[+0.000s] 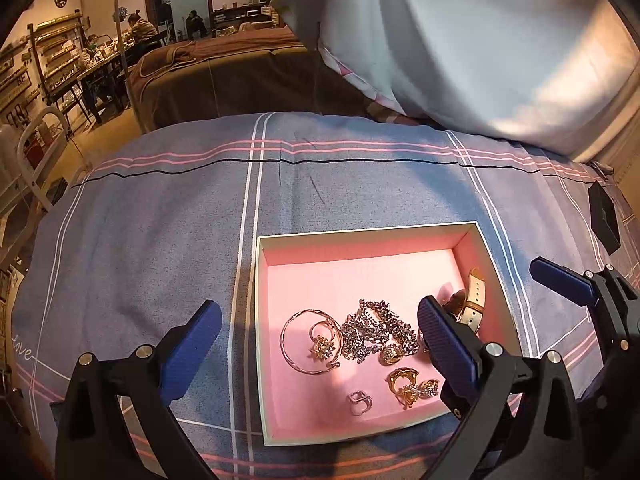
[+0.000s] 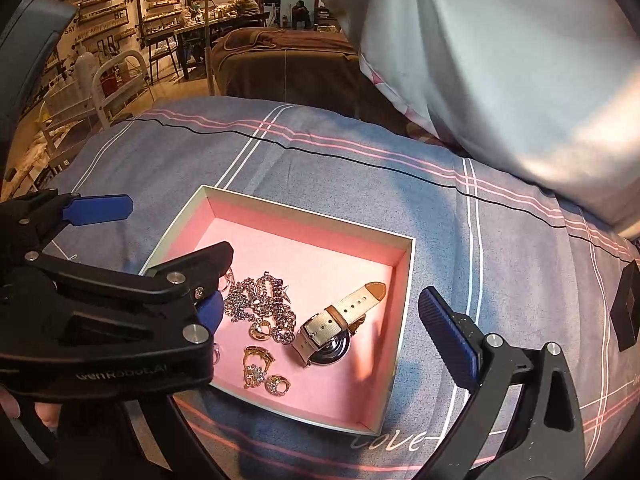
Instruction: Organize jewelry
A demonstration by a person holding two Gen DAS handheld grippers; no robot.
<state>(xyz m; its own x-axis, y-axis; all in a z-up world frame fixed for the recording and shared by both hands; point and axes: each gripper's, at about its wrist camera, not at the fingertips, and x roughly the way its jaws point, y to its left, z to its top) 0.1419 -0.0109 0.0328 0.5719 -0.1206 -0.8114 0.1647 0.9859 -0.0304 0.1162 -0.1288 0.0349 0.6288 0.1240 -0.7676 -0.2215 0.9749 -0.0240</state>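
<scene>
A shallow box with a pink lining (image 1: 360, 240) (image 2: 304, 216) lies on the bed. In it are a thin bangle with a flower ring (image 1: 312, 344), a rhinestone chain (image 1: 376, 328) (image 2: 260, 304), gold earrings (image 1: 408, 388) (image 2: 260, 364), a small silver ring (image 1: 360, 402) and a watch with a beige strap (image 1: 474, 300) (image 2: 332, 332). My left gripper (image 1: 320, 344) (image 2: 172, 228) is open over the box's left half and holds nothing. My right gripper (image 2: 320, 332) is open above the watch. Its left finger is mostly hidden behind the left gripper.
The bed has a blue-grey plaid sheet (image 1: 160, 220) (image 2: 500, 240). A pale pillow (image 1: 480, 40) (image 2: 500, 60) lies at the back right. A small black box (image 1: 604, 216) (image 2: 628, 308) sits at the right edge. A brown bed and people at shelves and a table are far behind.
</scene>
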